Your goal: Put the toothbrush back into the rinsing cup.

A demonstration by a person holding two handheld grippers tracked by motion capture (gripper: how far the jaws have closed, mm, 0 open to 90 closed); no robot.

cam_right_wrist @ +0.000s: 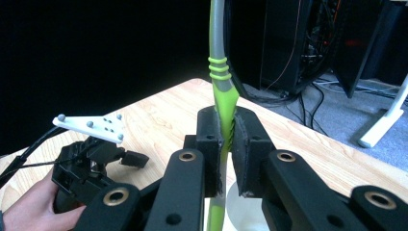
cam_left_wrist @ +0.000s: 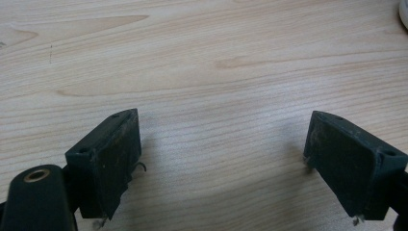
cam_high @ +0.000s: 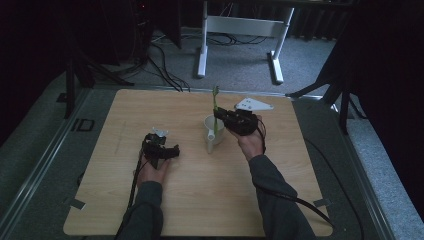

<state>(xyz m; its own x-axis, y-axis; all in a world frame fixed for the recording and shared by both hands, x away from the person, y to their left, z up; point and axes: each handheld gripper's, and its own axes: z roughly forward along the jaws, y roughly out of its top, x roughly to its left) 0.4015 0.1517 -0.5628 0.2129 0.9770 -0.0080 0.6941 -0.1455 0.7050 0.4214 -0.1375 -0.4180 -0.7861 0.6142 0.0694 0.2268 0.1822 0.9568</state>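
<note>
1. Green and grey, the slim utensil handle (cam_right_wrist: 222,91) stands upright between the jaws of my right gripper (cam_right_wrist: 227,144), which are pinched tight on its green part; what kind of utensil it is I cannot tell.
2. In the high view my right gripper (cam_high: 223,118) sits at about one o'clock from the table's middle, holding the utensil (cam_high: 215,107) so that its lower end hangs inside the white cup (cam_high: 212,134), while the top rises toward twelve o'clock.
3. From the cup, my left gripper (cam_high: 161,148) lies at about eight o'clock, well apart, resting low over the wood.
4. Along my left gripper (cam_left_wrist: 221,163) the jaws stand wide apart with nothing but bare wooden table (cam_left_wrist: 202,62) between them; a white rim shows at two o'clock at that view's corner.
5. Progress, as I judge it: the utensil is gripped and already over or in the cup, so the carrying part looks done. What is left is to lower it until it rests, release the jaws and draw my right gripper clear. My left gripper seems idle for this.
6. Count: one utensil, one cup, two grippers, one table (cam_high: 130,110). Beyond its far edge, at twelve o'clock, stands one white desk frame (cam_high: 240,30) on the grey floor.
</note>
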